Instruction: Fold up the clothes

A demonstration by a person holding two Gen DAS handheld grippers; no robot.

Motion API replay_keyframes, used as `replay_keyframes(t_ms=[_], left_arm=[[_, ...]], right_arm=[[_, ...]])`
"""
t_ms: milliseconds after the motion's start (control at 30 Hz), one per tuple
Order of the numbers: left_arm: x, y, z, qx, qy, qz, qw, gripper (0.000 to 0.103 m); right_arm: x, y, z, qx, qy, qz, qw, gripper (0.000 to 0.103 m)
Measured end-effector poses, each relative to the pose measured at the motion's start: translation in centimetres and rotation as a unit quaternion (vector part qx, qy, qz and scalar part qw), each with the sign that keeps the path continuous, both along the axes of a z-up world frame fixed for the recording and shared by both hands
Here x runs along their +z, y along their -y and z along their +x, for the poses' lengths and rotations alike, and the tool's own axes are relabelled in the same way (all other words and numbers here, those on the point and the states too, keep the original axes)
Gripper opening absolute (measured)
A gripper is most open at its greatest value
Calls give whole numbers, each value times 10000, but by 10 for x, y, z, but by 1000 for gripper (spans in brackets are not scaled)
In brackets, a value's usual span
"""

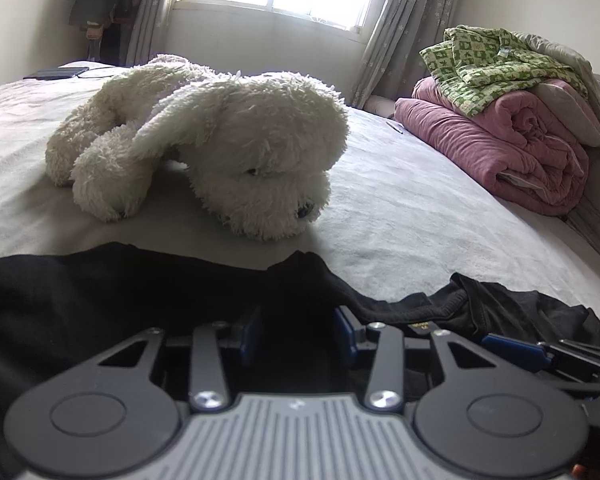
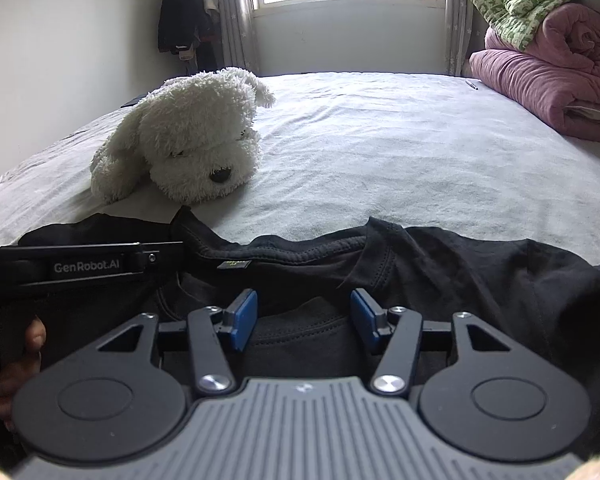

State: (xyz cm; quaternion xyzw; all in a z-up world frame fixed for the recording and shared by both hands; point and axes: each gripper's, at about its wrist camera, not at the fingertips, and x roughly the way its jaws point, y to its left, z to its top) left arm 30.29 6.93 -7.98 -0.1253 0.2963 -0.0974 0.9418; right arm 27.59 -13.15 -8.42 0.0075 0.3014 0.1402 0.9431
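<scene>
A black T-shirt (image 1: 100, 300) (image 2: 460, 272) lies spread across the near part of a light grey bed (image 2: 380, 152). Its collar (image 2: 300, 256) faces away from me, and a small label (image 2: 234, 265) shows inside it. My left gripper (image 1: 300, 332) sits at the shirt's shoulder left of the collar. Its blue pads (image 1: 252, 332) stand apart with a raised peak of black cloth between them, and no clear pinch shows. My right gripper (image 2: 304, 316) hovers open over the chest just below the collar, and nothing is pinched. The left gripper's housing (image 2: 88, 267) appears at the left of the right wrist view.
A white plush dog (image 1: 228, 136) (image 2: 196, 136) lies on the bed just beyond the shirt, to the left. Rolled pink quilts (image 1: 500, 140) (image 2: 548, 80) under a green patterned cover (image 1: 492, 64) are stacked at the far right. A dark phone (image 1: 56, 73) rests at the far left edge.
</scene>
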Motion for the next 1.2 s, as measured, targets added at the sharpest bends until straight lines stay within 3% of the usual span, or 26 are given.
replay_keyframes(t_ms=[133,233,400,600,767,867,933,1100,1200], left_arm=[[-1,-1,0,-3,-4,-118,9999,41],[-2,-1,1,-2,-9,-124,9999,42],[-2,-3,1,-19,-4,-176,9998,43],[-2,-4,1,-25,-6,-197,9998,43],[-1,-3,0,-55,1,-195,9998,46],[-1,-4,0,-63,-1,-222,9997,47],[-1,-4,0,-66,0,-215,9997,47],[-1,-3,0,-70,3,-211,9998,47],[-1,-4,0,-73,4,-216,9997,48]], right_arm=[[0,-13,28,-106,-47,-339,9994,58],[0,-16,47,-179,-69,-500,9986,69],[5,-6,50,-330,119,-360,9987,65],[33,30,4,-616,185,-635,9959,64],[51,100,-29,-1329,98,-601,9893,66],[52,140,-49,-1885,-97,-720,9794,67],[47,164,-64,-2176,-354,-511,9741,67],[31,202,-91,-2564,-981,638,9595,58],[19,206,-93,-2597,-1199,1124,9516,42]])
